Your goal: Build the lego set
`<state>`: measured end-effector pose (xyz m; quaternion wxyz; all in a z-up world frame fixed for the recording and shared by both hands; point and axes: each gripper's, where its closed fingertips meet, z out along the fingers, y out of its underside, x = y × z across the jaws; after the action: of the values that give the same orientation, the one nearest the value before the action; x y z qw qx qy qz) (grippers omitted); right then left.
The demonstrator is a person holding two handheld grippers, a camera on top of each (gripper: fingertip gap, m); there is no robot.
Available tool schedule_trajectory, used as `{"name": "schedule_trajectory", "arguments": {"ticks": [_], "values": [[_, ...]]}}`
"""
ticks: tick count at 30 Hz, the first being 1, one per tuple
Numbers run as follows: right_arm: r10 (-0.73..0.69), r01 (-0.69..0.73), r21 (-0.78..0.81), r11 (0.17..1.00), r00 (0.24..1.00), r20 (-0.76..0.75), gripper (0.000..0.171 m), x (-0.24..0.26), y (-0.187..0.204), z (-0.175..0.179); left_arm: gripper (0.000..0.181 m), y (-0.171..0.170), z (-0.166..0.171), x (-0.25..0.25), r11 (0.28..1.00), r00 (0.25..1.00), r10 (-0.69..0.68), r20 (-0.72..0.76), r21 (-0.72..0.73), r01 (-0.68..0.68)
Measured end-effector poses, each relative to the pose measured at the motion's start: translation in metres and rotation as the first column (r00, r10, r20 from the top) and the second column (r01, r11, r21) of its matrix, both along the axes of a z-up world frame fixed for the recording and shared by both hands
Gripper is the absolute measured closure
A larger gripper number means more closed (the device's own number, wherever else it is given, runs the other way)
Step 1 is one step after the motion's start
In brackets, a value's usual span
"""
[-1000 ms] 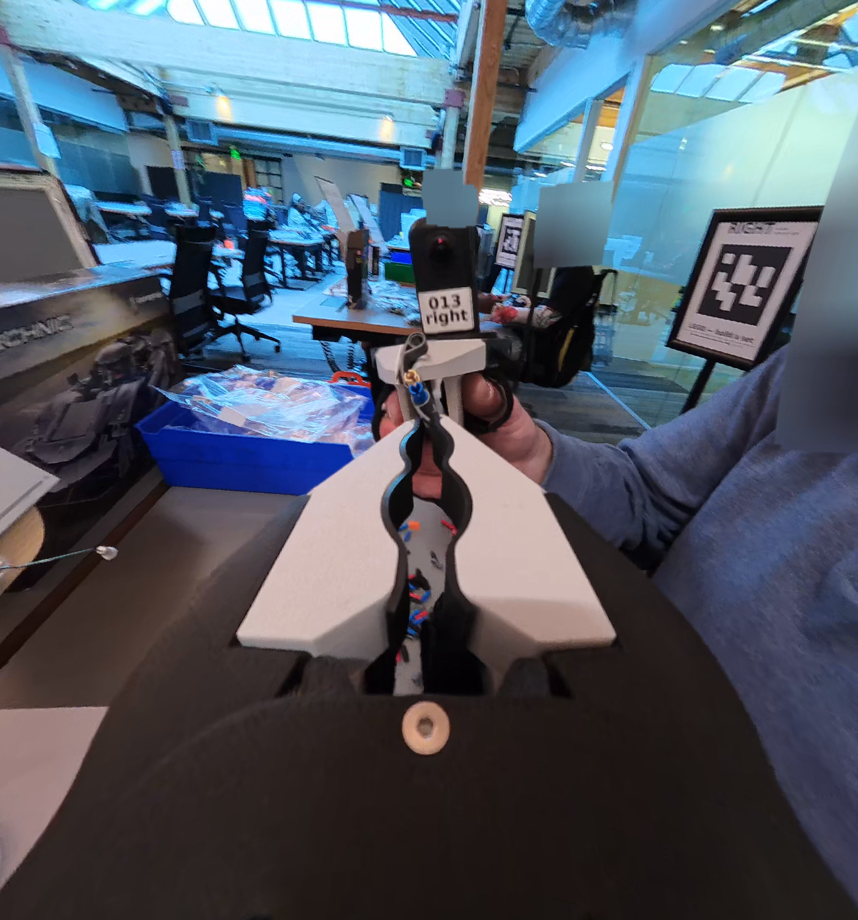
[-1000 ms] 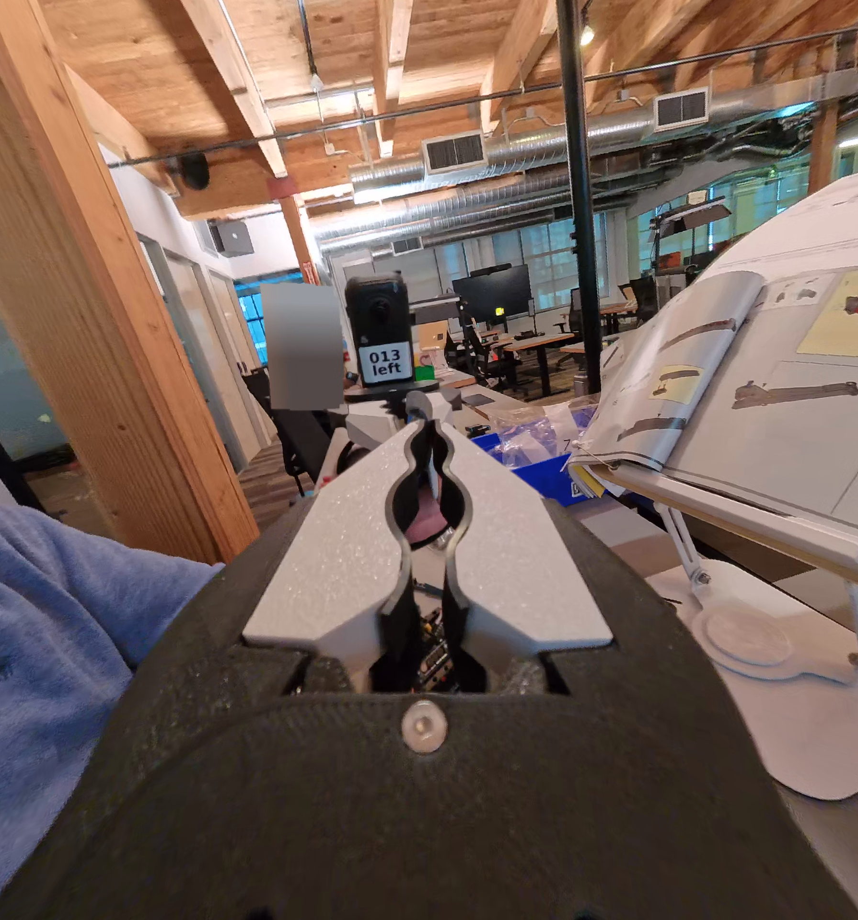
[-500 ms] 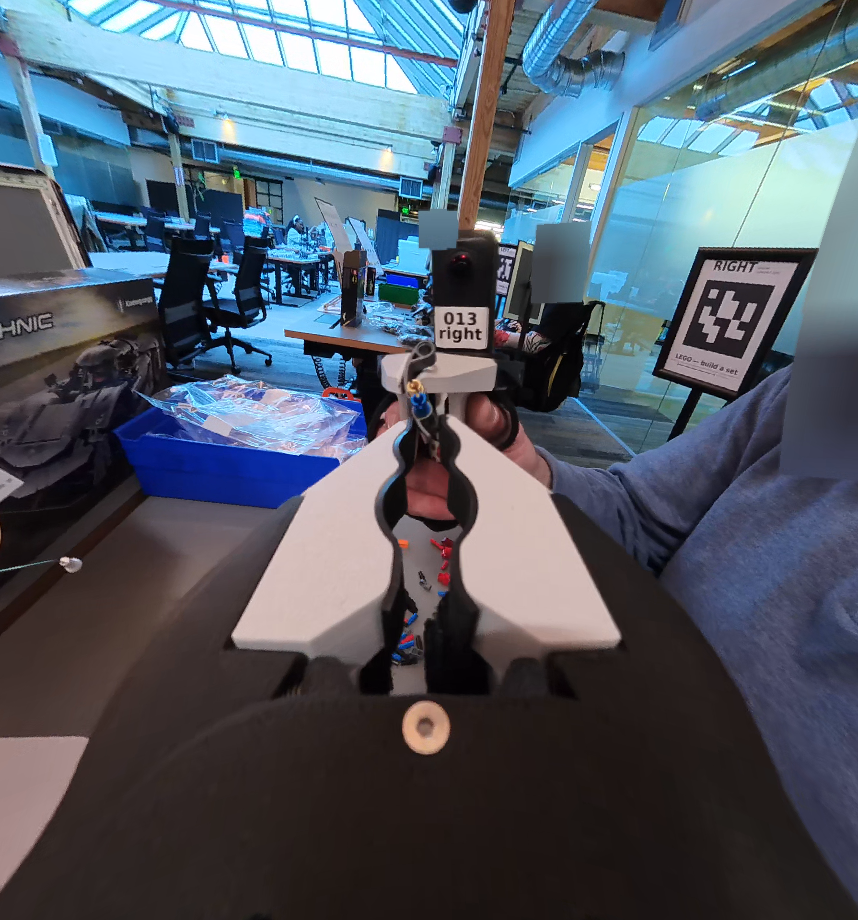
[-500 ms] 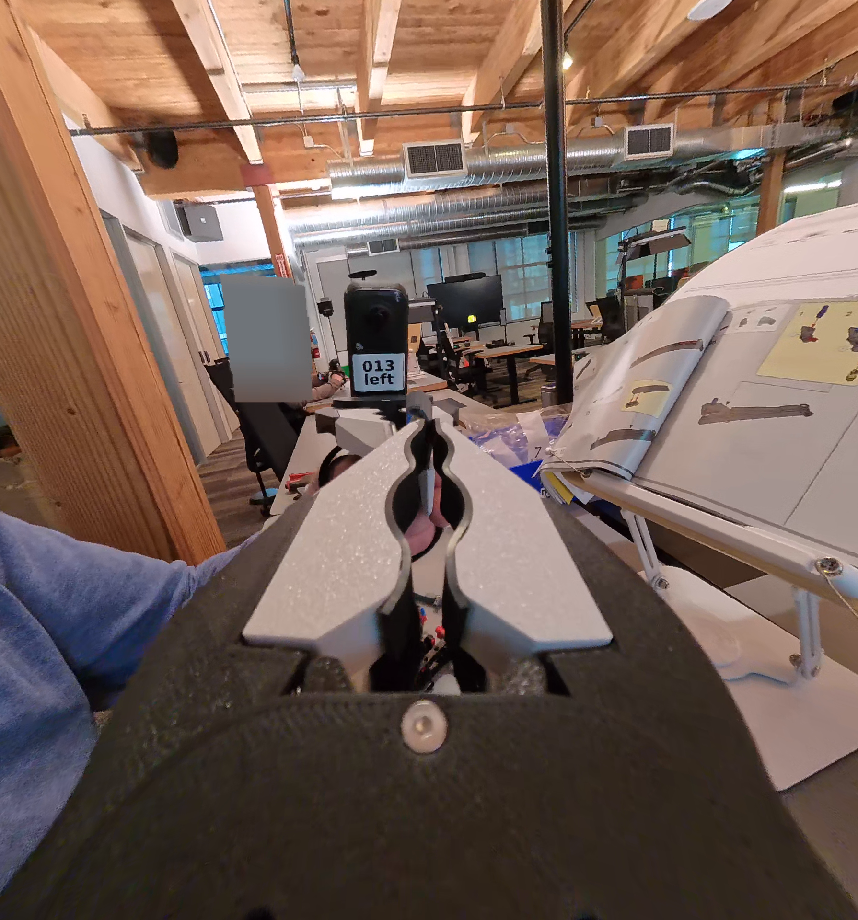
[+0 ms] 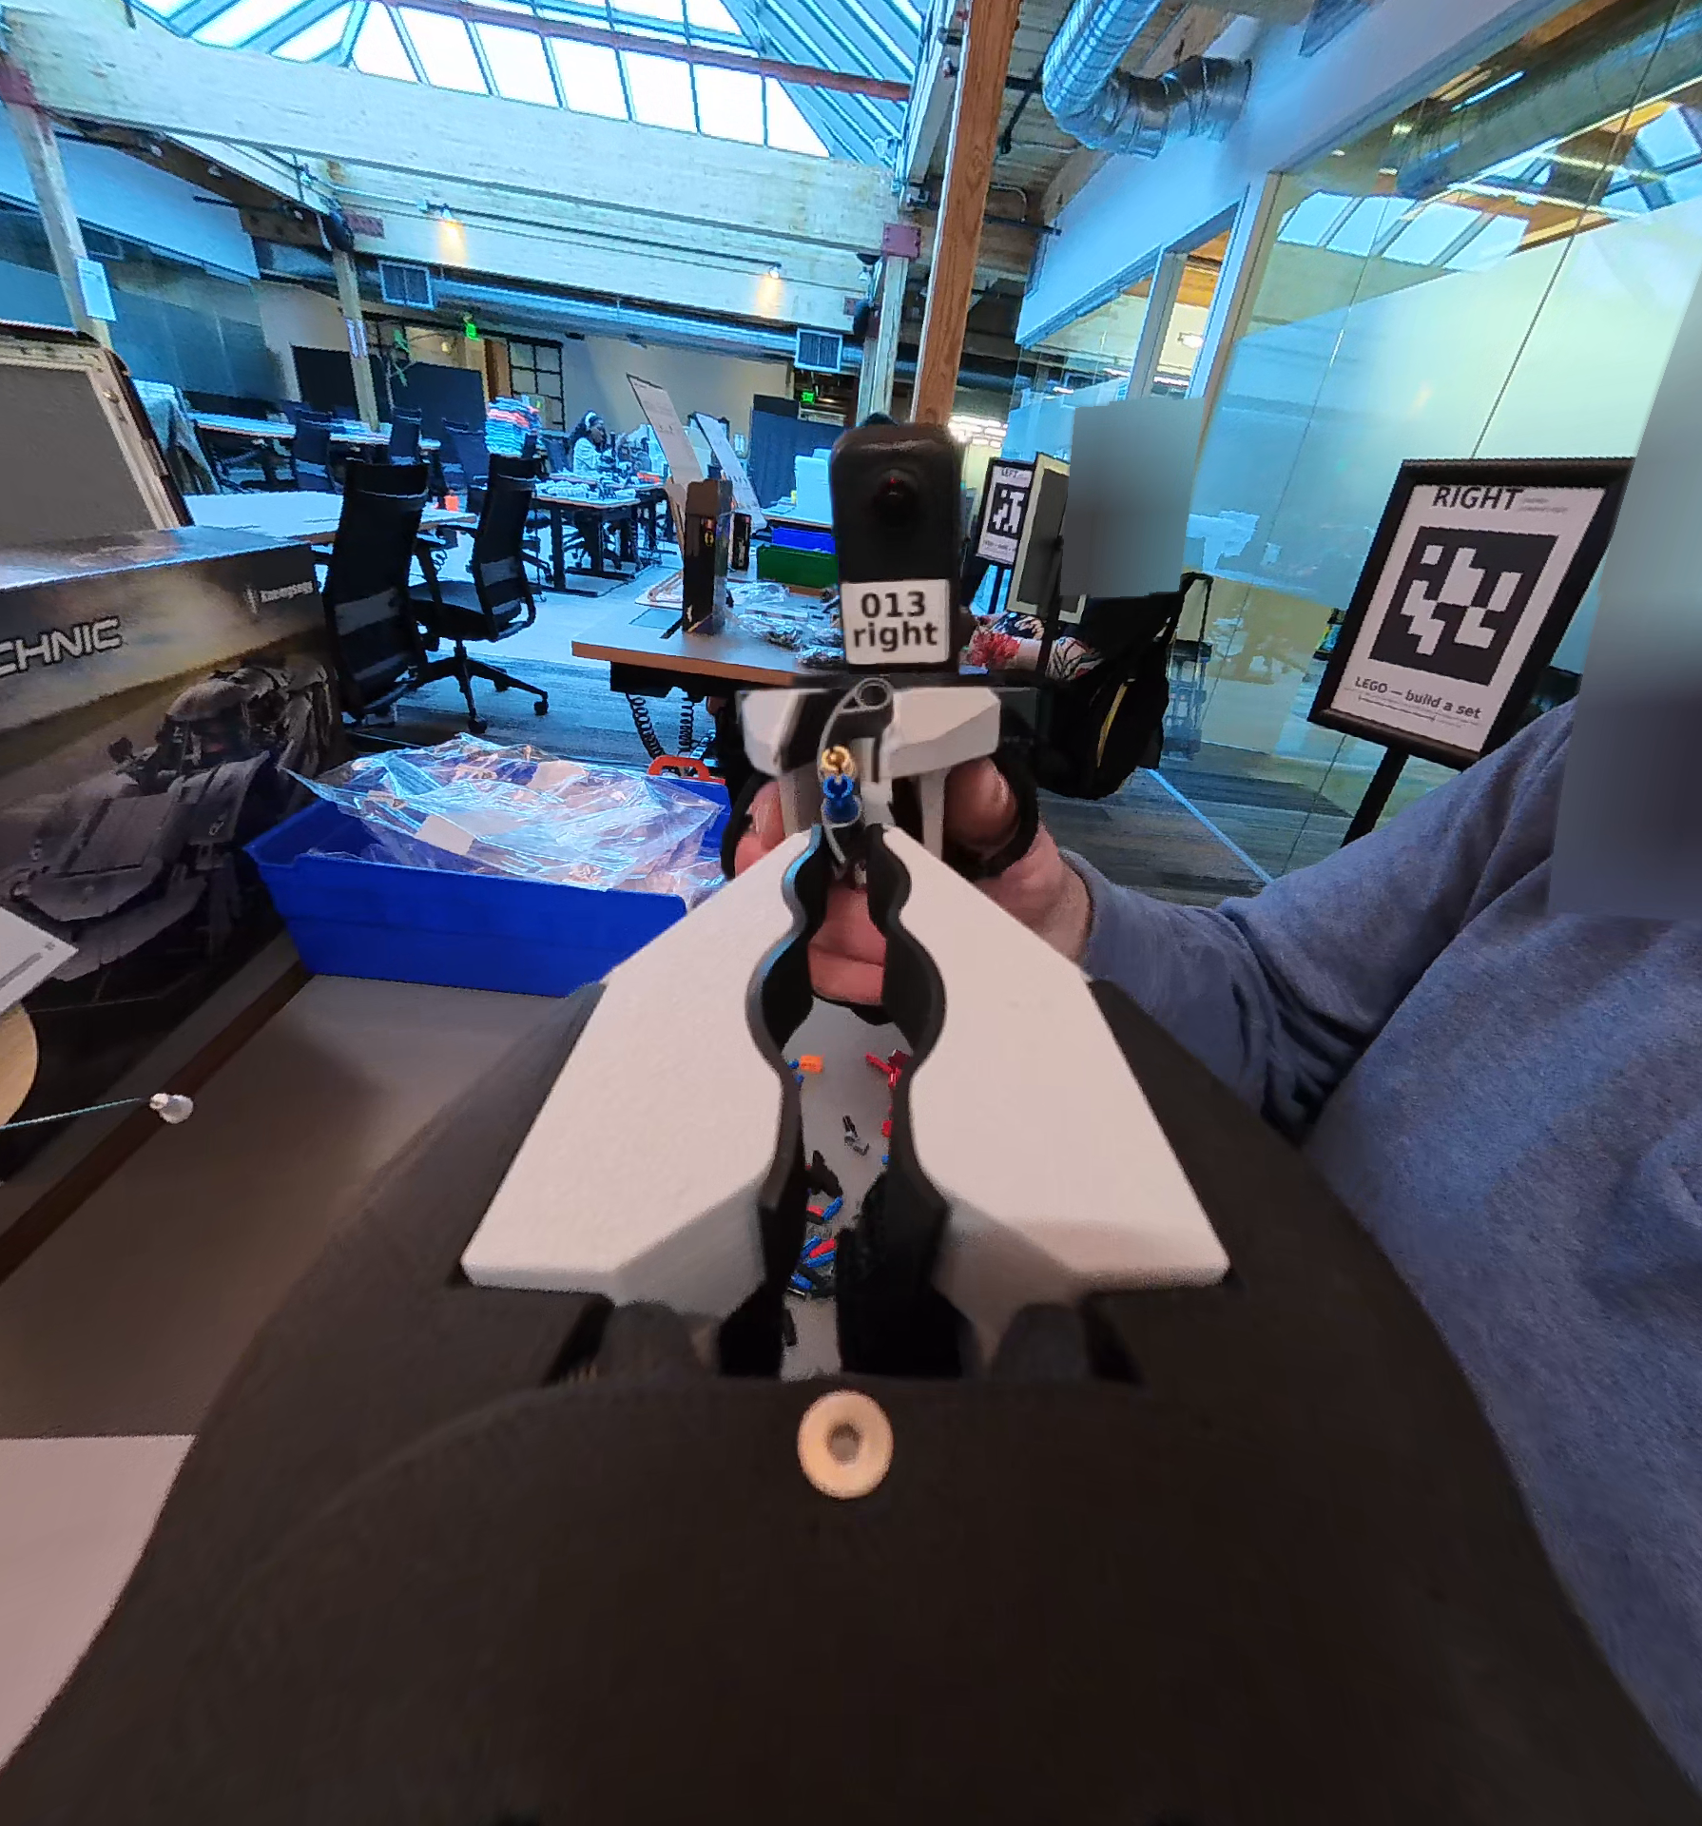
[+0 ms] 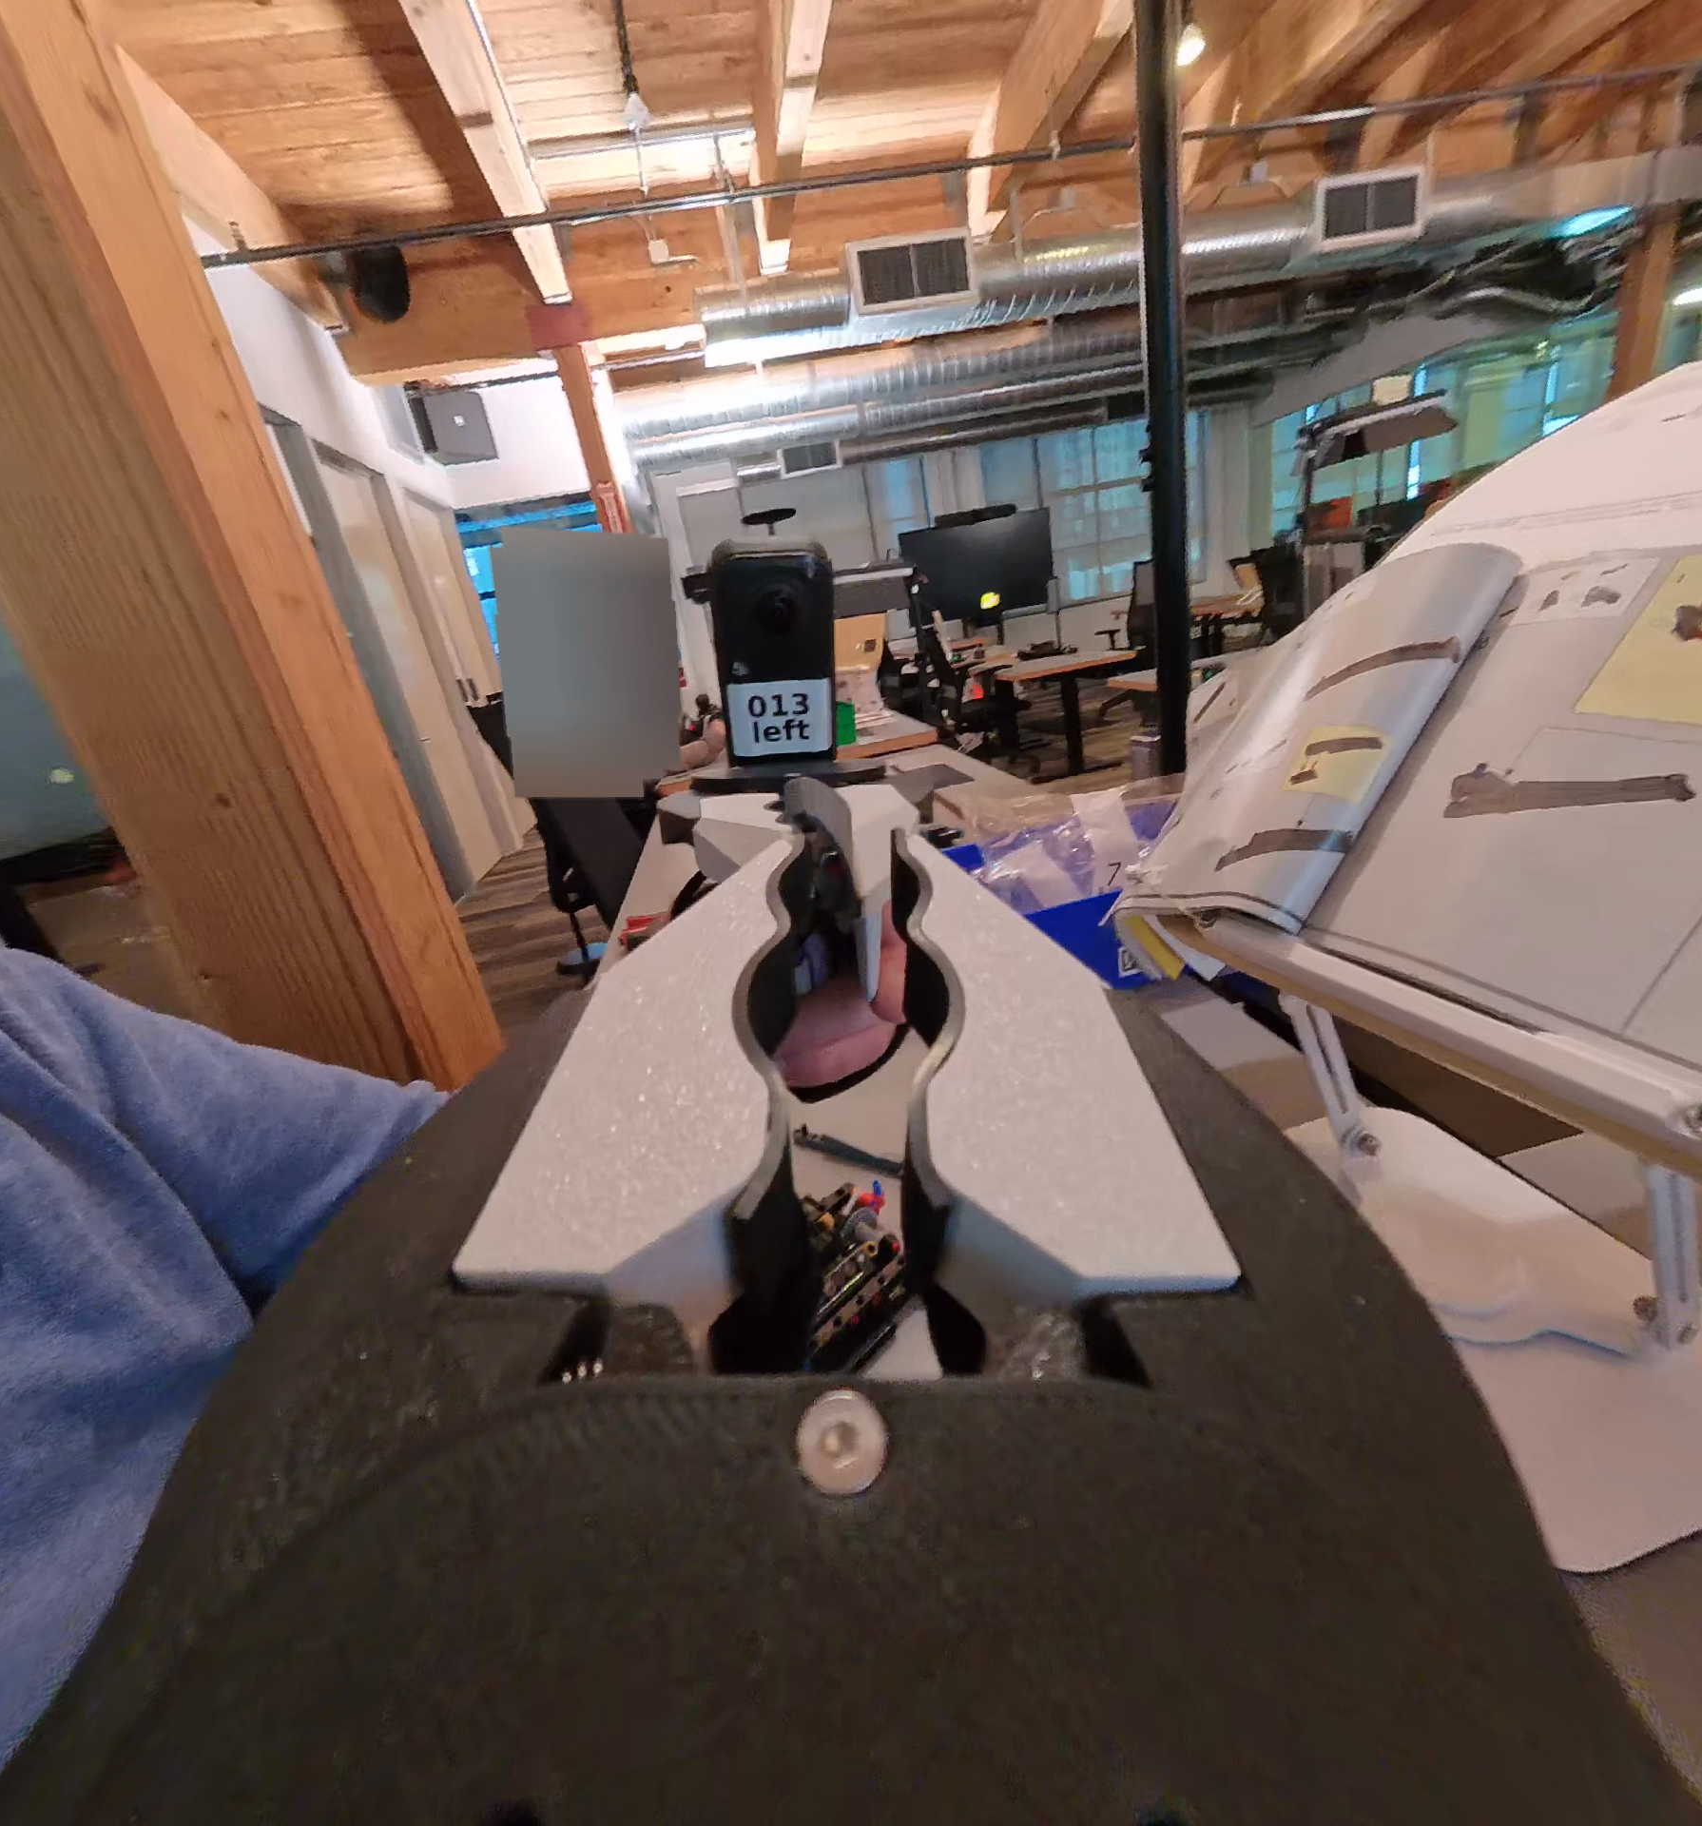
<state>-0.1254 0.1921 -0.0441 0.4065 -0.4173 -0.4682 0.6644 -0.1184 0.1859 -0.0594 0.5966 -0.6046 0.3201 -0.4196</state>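
My left gripper point(image 5: 845, 848) is shut on a small lego assembly: a blue pin point(image 5: 835, 796) with a tan tip, joined to a curved grey piece point(image 5: 869, 700). It is held up in the air. My right gripper point(image 6: 847, 842) faces it tip to tip, and its jaws stand a little apart around the grey piece point(image 6: 832, 812). The right gripper also shows in the left wrist view point(image 5: 867, 736), held by a hand. Loose small lego parts point(image 5: 852, 1136) lie on the table below. A black lego build point(image 6: 852, 1275) shows through the right gripper's gap.
A blue bin point(image 5: 472, 924) with plastic bags and a dark lego box point(image 5: 116, 711) stand at the left. An open instruction booklet point(image 6: 1420, 781) rests on a white stand point(image 6: 1568, 1383) at the right. A blue sleeve point(image 5: 1519, 1136) is close by. A wooden post point(image 6: 185, 642) rises behind. My two grippers' fingertips are within a few centimetres of each other.
The right gripper's jaws, closed on the grey piece before, have come apart. Both grippers have tilted a little, and the left stays shut on the assembly.
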Motion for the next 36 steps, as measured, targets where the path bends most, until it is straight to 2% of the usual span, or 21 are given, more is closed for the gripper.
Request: {"name": "schedule_trajectory", "arguments": {"ticks": [3, 6, 21, 32, 34, 35, 36], "values": [[0.029, -0.029, 0.004, 1.000, 0.999, 0.018, 0.157, -0.002, -0.005, -0.003, 0.176, 0.000, -0.003, 0.003, 1.000, 1.000, -0.005, -0.019, -0.002, 0.005], [0.042, -0.042, -0.002, 0.999, 0.999, 0.021, 0.166, -0.004, -0.008, -0.004, 0.176, -0.001, -0.004, 0.004, 1.000, 0.999, -0.008, -0.035, 0.000, 0.008], [0.042, -0.042, -0.046, 0.998, 0.999, 0.011, 0.168, -0.002, -0.007, 0.001, 0.176, -0.001, -0.001, 0.006, 0.999, 1.000, 0.019, -0.024, 0.038, -0.018], [0.068, -0.065, -0.083, 0.994, 0.997, 0.036, 0.169, 0.001, -0.008, 0.004, 0.176, -0.003, 0.000, 0.007, 0.997, 0.995, 0.052, -0.084, 0.066, -0.047], [0.051, -0.053, -0.135, 0.989, 0.998, -0.022, 0.168, 0.012, 0.005, 0.015, 0.176, -0.002, 0.000, -0.001, 0.994, 0.992, 0.082, -0.097, 0.076, -0.075], [0.019, -0.033, -0.181, 0.983, 0.997, -0.077, 0.168, 0.029, 0.024, 0.028, 0.176, -0.002, 0.006, -0.016, 0.991, 0.991, 0.112, -0.070, 0.077, -0.106], [-0.048, 0.034, -0.158, 0.987, 0.995, -0.088, 0.169, 0.044, 0.041, 0.035, 0.176, -0.003, 0.014, -0.030, 0.989, 0.991, 0.126, -0.037, 0.083, -0.123]]}}
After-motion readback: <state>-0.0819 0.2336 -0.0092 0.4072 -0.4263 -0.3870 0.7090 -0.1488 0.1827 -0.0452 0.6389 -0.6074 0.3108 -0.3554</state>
